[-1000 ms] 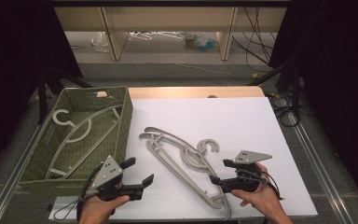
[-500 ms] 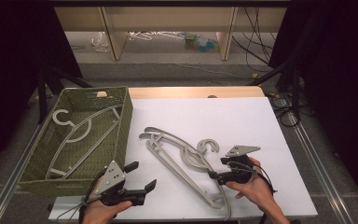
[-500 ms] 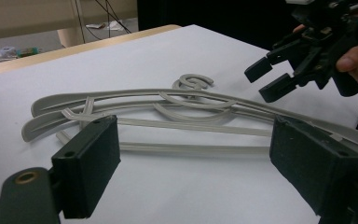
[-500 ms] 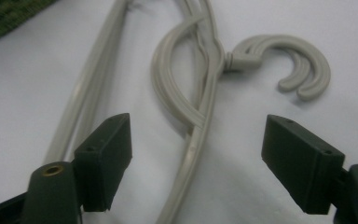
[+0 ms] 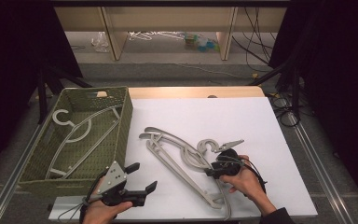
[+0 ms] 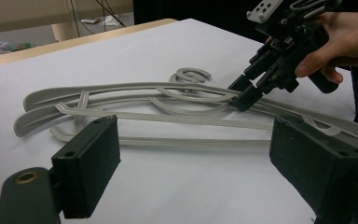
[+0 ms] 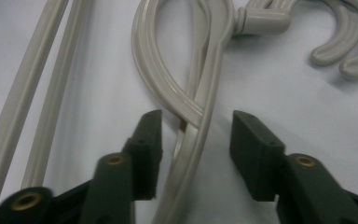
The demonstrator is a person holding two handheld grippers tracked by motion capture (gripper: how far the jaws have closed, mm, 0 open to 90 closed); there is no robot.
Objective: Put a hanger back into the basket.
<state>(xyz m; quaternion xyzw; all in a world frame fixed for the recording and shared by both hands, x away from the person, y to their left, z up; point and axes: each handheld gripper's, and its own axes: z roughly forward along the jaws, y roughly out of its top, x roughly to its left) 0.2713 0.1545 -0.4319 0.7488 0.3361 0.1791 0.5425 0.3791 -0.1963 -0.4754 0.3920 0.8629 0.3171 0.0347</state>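
One grey hanger [image 5: 81, 135] already lies inside the green basket [image 5: 123, 128], at about 9 o'clock on the table. Two more hangers [image 5: 179, 161] remain stacked on the white board [image 5: 242, 121], near the centre, hooks toward 1 o'clock. The right gripper [image 5: 213, 171] is low over their shoulder bars at about 5 o'clock; its jaws have just been closing and now stand on either side of the bars, but its own view shows gaps, so the pads do not yet press. The left gripper [image 5: 145, 176] waits at 7 o'clock with jaws wide apart, holding nothing. I judge the work about one third done: gripping, lifting and placing two hangers is left
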